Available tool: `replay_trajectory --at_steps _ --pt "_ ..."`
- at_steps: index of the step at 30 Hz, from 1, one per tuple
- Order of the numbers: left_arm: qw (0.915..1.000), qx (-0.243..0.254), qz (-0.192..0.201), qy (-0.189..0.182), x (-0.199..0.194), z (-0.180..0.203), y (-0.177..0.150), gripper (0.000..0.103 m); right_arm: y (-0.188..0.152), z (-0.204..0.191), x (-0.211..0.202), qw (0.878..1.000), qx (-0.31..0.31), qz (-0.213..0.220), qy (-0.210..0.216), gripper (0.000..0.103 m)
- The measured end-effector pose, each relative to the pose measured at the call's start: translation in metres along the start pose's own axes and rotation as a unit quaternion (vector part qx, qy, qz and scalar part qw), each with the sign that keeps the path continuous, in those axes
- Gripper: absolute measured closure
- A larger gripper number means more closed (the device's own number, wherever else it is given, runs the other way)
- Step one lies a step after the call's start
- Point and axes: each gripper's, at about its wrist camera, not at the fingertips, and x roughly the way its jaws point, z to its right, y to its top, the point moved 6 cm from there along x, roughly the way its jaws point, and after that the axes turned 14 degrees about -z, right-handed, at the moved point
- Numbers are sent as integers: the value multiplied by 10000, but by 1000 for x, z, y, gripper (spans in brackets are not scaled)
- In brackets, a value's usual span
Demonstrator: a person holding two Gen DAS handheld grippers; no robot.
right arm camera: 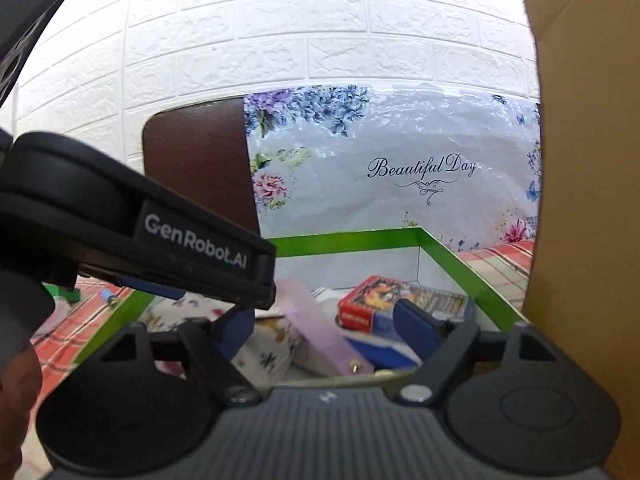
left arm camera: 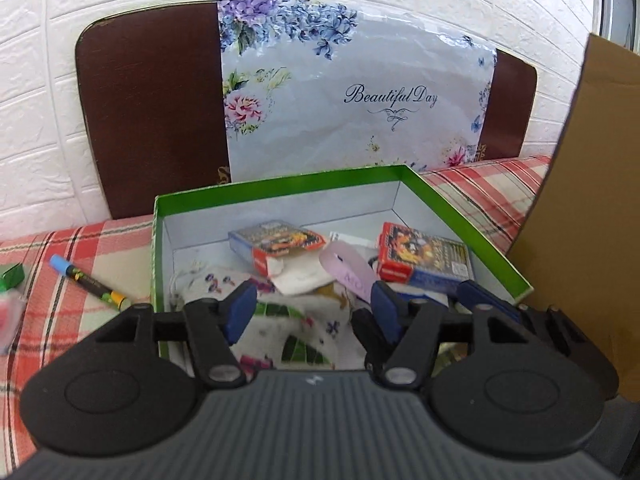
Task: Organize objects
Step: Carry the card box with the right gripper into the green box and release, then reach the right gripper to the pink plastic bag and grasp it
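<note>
A green box (left arm camera: 280, 186) with white walls stands on a plaid cloth (left arm camera: 60, 320). In it lie two red-and-blue card packs (left arm camera: 276, 242) (left arm camera: 424, 258), a pink tag (left arm camera: 352, 268) and a floral cloth (left arm camera: 296, 332). My left gripper (left arm camera: 314, 308) hangs open over the box's near part, above the floral cloth, with nothing pressed between its pads. My right gripper (right arm camera: 326, 324) is open too, over the box's (right arm camera: 348, 240) near right side; the pink tag (right arm camera: 316, 328) lies below its gap and a card pack (right arm camera: 376, 296) just beyond. The left gripper's body (right arm camera: 140, 232) crosses the right wrist view.
A marker (left arm camera: 90, 282) and a small green item (left arm camera: 10, 276) lie on the cloth left of the box. A cardboard sheet (left arm camera: 592, 200) stands close on the right. Behind the box leans a floral "Beautiful Day" bag (left arm camera: 340, 92) against a brown board (left arm camera: 152, 112) and a white wall.
</note>
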Motion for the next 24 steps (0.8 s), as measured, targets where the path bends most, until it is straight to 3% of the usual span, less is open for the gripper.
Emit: replay_trajectory --at_steps 5,13,24 --pt "9999 24 -32 134 -19 2 -23 37 -21 -7 -28 10000 -27 -51 19 21" --pt "9989 17 -96 459 -42 -14 -63 37 -62 -11 -48 9981 -24 -602 139 21" --pt "9924 -366 -353 1121 -49 -79 -115 37 -89 -71 -61 9911 -722 -1047 397 21"
